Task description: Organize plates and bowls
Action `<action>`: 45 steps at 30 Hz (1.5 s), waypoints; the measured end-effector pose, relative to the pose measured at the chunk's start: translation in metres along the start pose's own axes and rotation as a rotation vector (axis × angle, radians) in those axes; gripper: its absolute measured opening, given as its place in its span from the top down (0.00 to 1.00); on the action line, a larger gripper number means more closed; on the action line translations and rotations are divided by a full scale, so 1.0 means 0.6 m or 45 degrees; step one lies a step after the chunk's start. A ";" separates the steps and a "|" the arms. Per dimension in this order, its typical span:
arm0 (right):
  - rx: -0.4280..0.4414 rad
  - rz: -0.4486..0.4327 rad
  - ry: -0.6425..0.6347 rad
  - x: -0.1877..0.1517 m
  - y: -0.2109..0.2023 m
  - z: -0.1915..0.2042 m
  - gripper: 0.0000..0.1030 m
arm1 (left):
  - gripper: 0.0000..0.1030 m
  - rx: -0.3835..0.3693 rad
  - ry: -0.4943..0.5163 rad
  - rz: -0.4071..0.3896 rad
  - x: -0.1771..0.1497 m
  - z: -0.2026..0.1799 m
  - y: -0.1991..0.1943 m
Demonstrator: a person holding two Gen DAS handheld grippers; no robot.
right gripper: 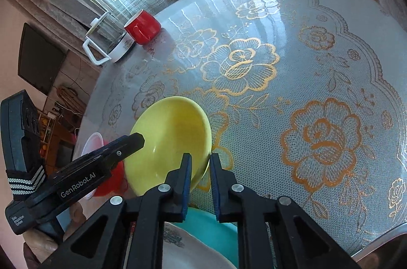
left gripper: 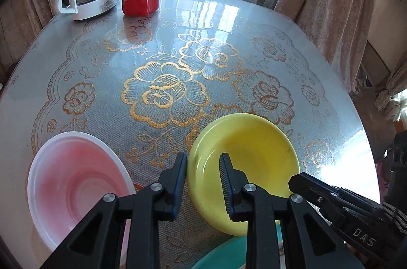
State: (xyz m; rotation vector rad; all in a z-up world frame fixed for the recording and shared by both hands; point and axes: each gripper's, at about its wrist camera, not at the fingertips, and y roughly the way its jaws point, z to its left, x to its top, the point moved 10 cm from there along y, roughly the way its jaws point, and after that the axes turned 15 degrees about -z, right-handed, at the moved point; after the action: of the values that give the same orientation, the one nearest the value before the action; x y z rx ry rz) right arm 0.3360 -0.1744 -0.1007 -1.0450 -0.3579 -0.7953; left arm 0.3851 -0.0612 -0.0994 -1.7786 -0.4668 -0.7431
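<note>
With both claws straddling the yellow bowl (left gripper: 254, 154), left claw (left gripper: 203, 182) is part open across its near-left rim, one finger outside and one inside, while right claw (right gripper: 201, 180) is narrowly open around the opposite rim; I can't tell if either bites. Bowl looks tilted over the bench (left gripper: 229, 14), teal plate (right gripper: 216, 230) just below, pink bowl (left gripper: 73, 182) left. Readable: "DAS", "GenRobot.AI".
</note>
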 end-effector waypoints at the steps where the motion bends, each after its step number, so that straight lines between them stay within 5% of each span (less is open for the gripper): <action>1: -0.002 -0.001 0.001 0.000 0.000 -0.002 0.88 | 0.76 -0.011 -0.015 -0.001 -0.001 -0.001 -0.002; 11: 0.034 -0.093 0.045 0.023 -0.051 -0.004 0.88 | 0.76 -0.074 -0.017 -0.137 0.024 -0.042 -0.088; 25: 0.083 -0.286 0.038 0.005 -0.246 -0.038 0.88 | 0.76 -0.202 0.075 -0.273 -0.026 -0.173 -0.224; 38: -0.068 -0.304 0.047 -0.072 -0.336 -0.154 0.88 | 0.76 -0.315 0.166 -0.166 -0.141 -0.298 -0.232; 45: -0.149 -0.328 0.051 -0.081 -0.354 -0.203 0.88 | 0.76 -0.293 0.248 -0.074 -0.196 -0.337 -0.194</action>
State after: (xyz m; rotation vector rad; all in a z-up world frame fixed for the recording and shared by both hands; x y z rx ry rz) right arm 0.1360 -0.3167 -0.0551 -1.1037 -0.4213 -1.0774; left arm 0.1740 -0.2090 -0.0577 -1.8871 -0.3131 -1.0341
